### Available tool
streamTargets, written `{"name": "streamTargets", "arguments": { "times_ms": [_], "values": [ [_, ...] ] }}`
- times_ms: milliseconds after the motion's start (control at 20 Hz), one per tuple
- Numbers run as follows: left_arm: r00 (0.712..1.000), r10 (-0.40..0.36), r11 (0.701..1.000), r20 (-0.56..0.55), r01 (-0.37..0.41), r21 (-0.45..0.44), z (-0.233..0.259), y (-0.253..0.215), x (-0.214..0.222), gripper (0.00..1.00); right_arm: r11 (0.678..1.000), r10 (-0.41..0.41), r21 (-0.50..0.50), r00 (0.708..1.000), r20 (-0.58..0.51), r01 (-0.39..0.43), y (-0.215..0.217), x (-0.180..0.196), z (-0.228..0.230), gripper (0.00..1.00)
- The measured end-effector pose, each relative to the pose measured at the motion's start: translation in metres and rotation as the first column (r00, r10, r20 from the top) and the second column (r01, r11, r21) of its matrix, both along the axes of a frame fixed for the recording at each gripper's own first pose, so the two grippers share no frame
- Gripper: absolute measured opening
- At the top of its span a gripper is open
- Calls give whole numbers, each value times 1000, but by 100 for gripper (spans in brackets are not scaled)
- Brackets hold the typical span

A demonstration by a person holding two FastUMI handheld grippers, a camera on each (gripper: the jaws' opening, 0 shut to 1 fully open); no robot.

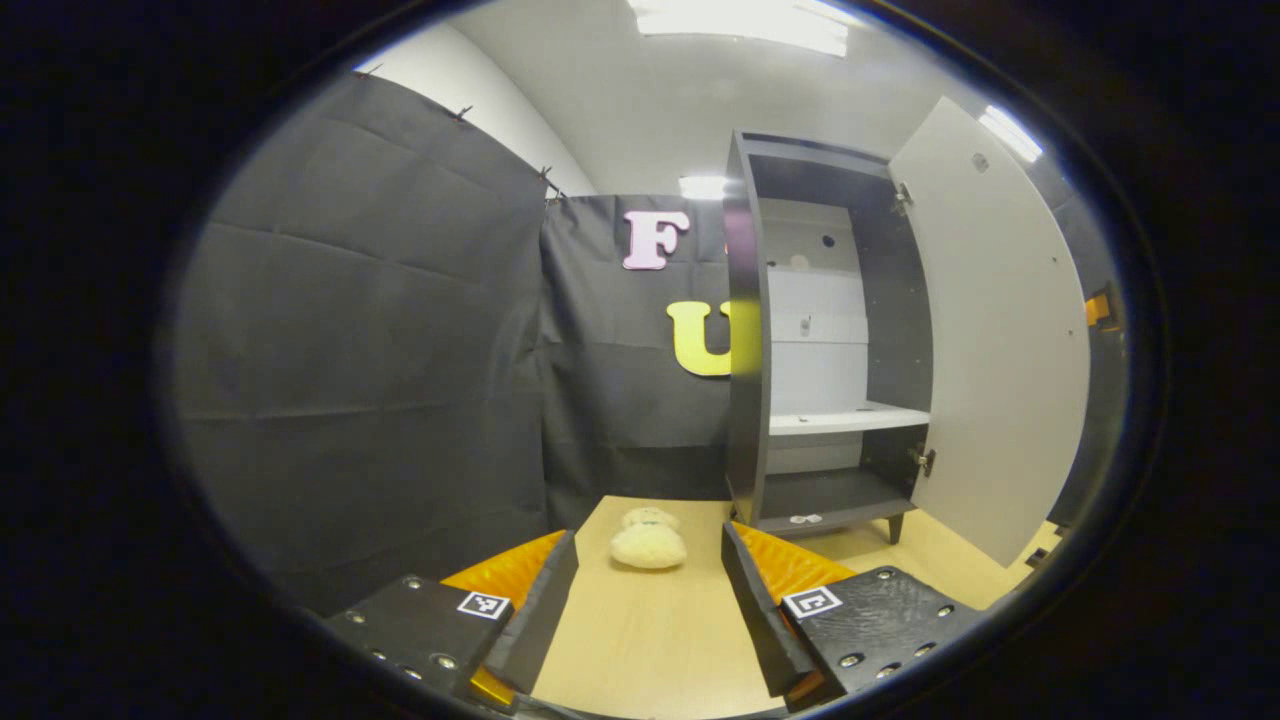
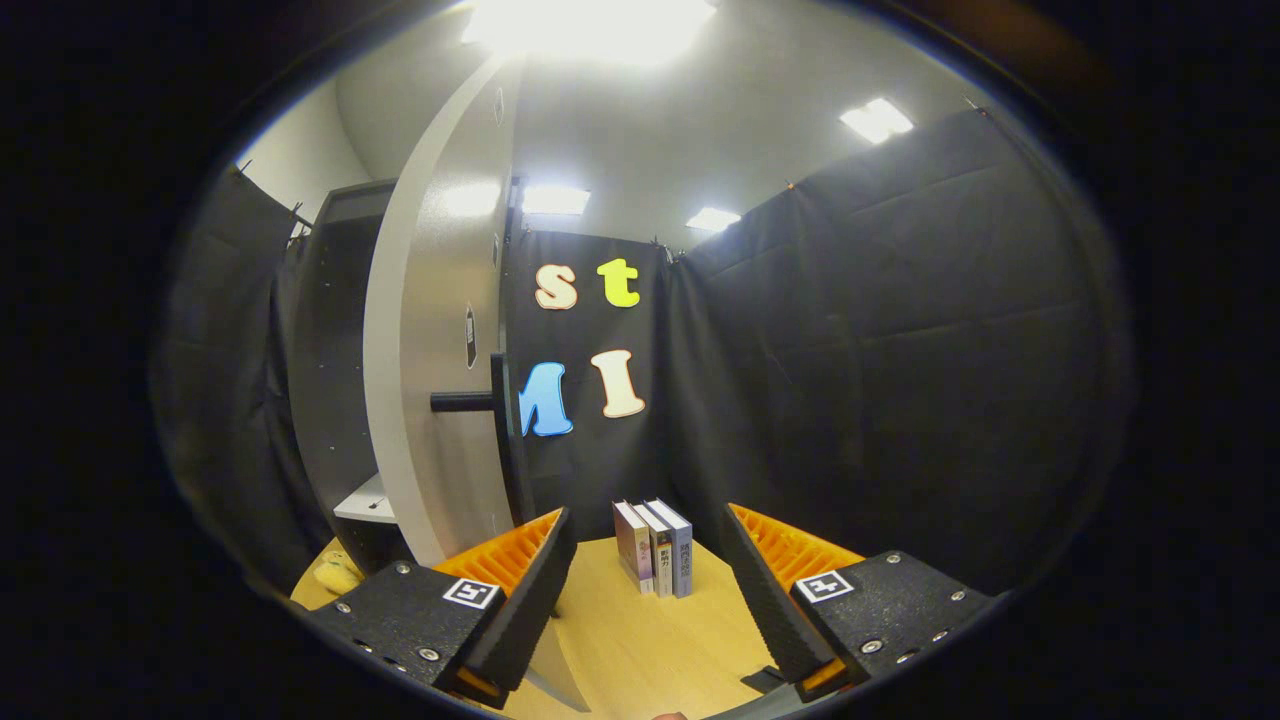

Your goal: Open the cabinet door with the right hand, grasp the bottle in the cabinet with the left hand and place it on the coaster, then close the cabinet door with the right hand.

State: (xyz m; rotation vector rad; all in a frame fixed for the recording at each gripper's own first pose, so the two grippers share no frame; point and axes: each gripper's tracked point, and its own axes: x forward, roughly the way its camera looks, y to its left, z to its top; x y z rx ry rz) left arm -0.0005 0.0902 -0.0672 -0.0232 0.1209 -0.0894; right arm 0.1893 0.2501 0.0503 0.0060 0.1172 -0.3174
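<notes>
— What's the setting?

— A booth hung with black cloth, under ceiling lights; a pale wooden table (image 1: 650, 640) carries a tall dark cabinet (image 1: 745, 330) with its pale door (image 1: 1000, 340) swung wide open.

— And the claws?

— In the left gripper view the left gripper (image 1: 650, 600) hovers low over the table with its fingers spread wide, nothing between them, touching nothing; in the right gripper view the right gripper (image 2: 650, 590) is likewise spread wide and empty — it sits just beside the door's edge, apart from the dark bar handle (image 2: 470, 401).

— What's inside the cabinet?

— A white shelf (image 1: 850, 418) across the lower part, a pale back panel above it; I cannot make out a bottle on any shelf, nor a coaster on the table.

— Anything else on the table?

— A small cream plush toy (image 1: 648, 540) ahead of the left gripper, near the cabinet's foot; three books (image 2: 655, 548) standing upright together ahead of the right gripper, by the cloth wall.
</notes>
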Motion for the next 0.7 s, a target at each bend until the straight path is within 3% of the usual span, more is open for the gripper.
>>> {"name": "streamTargets", "arguments": {
  "times_ms": [700],
  "values": [
    [1000,11,1000,10,-11,-9,0,49,4,83,994,111,19,993,31,-112,89,5,-3,92]
  ]
}}
